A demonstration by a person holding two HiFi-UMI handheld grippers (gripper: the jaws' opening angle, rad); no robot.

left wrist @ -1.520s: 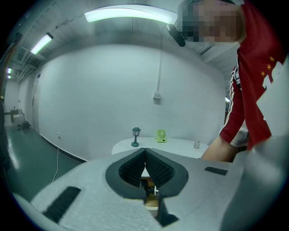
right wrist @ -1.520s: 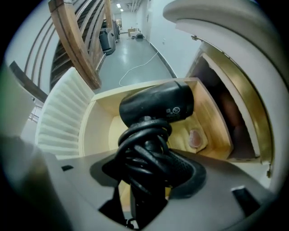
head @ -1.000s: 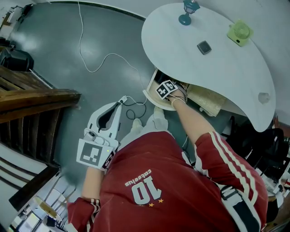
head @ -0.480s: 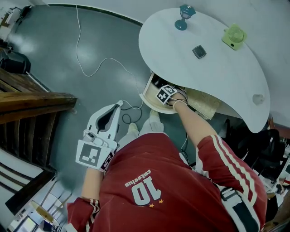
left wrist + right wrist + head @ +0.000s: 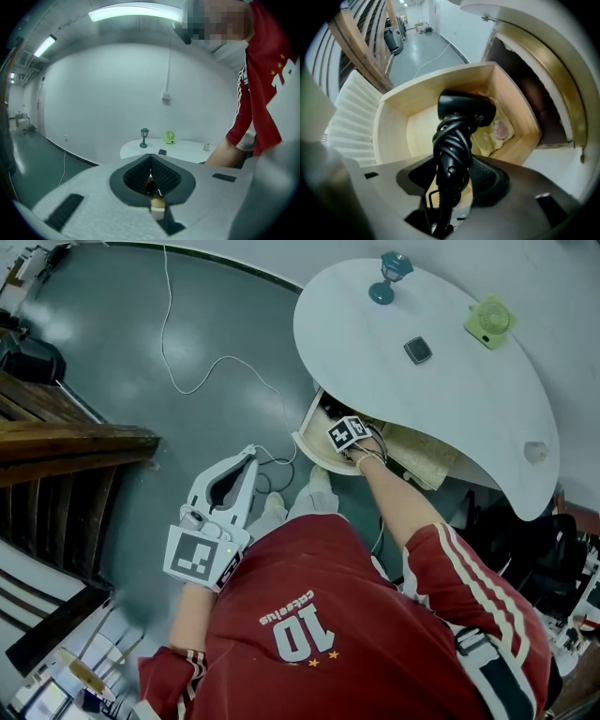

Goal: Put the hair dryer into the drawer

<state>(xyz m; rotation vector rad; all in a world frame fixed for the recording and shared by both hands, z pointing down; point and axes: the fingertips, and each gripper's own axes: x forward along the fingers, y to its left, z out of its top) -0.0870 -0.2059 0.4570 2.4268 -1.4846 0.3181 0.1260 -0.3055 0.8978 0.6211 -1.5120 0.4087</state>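
The black hair dryer [image 5: 464, 110] hangs head down inside the open pale wooden drawer [image 5: 393, 131], its cord wound round the handle. My right gripper [image 5: 452, 161] points straight down over it. Its jaws have just been closing and the wrapped handle sits between the pads, which press on it. In the head view only the marker cube of the right gripper [image 5: 348, 433] shows at the drawer [image 5: 309, 435], under the edge of the white table [image 5: 450, 390]; the dryer is hidden there. My left gripper [image 5: 251, 455] hangs over the floor, shut and empty, and the left gripper's [image 5: 150, 157] own view shows the same.
A yellowish cloth with a pinkish item [image 5: 501, 130] lies in the drawer's right corner. On the table stand a teal lamp [image 5: 387, 273], a green fan [image 5: 490, 320] and a small dark square [image 5: 418, 351]. A white cable [image 5: 216, 367] runs across the floor; wooden stairs [image 5: 56, 437] are at the left.
The right gripper's marker cube has turned slightly and stays at the drawer. The left gripper keeps its place over the floor.
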